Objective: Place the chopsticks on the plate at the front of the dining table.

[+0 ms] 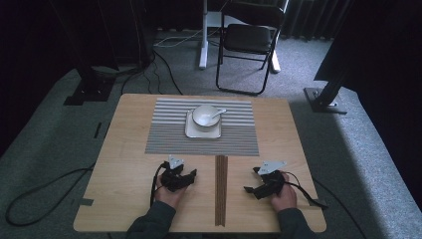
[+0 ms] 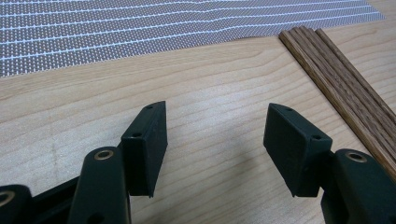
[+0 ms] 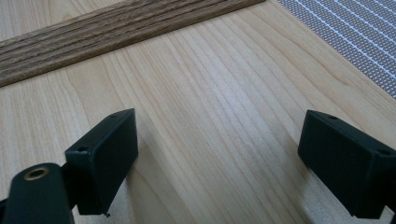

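Two grippers rest low on the near part of the worktop (image 1: 129, 144), one on each side of a dark wooden strip (image 1: 221, 189) that runs from the near edge toward a striped grey mat (image 1: 169, 134). Nearest to both is that strip, lying flat between them and touching neither. On its left, the left gripper (image 1: 185, 175) has its jaws spread apart with bare wood between them (in its own view the strip passes at the right, and the mat's edge lies ahead). On its right, the right gripper (image 1: 251, 180) also has its jaws wide apart and holds nothing. Farther off, on the mat, a white bowl (image 1: 205, 115) with a spoon (image 1: 218, 113) in it sits on a square white plate (image 1: 191, 132). Beyond the worktop a black chair (image 1: 249, 37) stands on grey carpet.
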The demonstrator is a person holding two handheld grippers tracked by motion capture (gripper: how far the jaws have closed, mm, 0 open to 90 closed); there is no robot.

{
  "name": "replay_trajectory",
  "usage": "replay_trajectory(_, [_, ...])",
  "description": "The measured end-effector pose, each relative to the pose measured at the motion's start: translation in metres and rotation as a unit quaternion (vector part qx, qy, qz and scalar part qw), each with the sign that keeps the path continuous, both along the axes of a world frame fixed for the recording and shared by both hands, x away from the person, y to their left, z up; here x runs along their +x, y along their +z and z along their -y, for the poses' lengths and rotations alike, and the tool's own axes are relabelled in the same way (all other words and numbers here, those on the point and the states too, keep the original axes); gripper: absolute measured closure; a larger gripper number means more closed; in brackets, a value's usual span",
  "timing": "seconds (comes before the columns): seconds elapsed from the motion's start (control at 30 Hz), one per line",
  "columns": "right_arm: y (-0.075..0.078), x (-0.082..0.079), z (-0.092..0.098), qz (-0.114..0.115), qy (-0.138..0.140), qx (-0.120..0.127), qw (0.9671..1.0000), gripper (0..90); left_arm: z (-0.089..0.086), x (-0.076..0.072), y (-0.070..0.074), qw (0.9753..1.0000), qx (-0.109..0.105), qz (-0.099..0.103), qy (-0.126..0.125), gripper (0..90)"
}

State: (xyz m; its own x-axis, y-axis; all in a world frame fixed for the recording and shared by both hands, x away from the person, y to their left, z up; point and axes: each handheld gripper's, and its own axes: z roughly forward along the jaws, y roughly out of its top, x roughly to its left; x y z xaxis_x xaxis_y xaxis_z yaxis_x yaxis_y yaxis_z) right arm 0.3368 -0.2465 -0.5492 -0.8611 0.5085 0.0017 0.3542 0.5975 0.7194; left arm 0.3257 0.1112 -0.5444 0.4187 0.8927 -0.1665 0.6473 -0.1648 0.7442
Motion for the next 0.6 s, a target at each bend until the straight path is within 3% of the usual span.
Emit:
replay_trajectory(0.17, [0.0000, 0.0000, 0.0000, 0.000, 0.000, 0.000, 1.0000, 11.5, 0.0010, 0.0002, 0.0000, 1.0000, 0.002, 0.001, 0.002, 40.6])
replay_trajectory(0.33, [0.0000, 0.0000, 0.0000, 0.000, 0.000, 0.000, 1.0000, 11.5, -0.0013, 0.0009, 0.0027, 0.9998, -0.008, -0.016, 0.011, 46.9])
replay_trajectory(0.6, [0.0000, 0.0001, 0.0000, 0.000, 0.000, 0.000, 1.0000, 11.5, 0.0081, -0.0026, 0.0039, 0.9998, 0.012, -0.014, -0.006, 47.7])
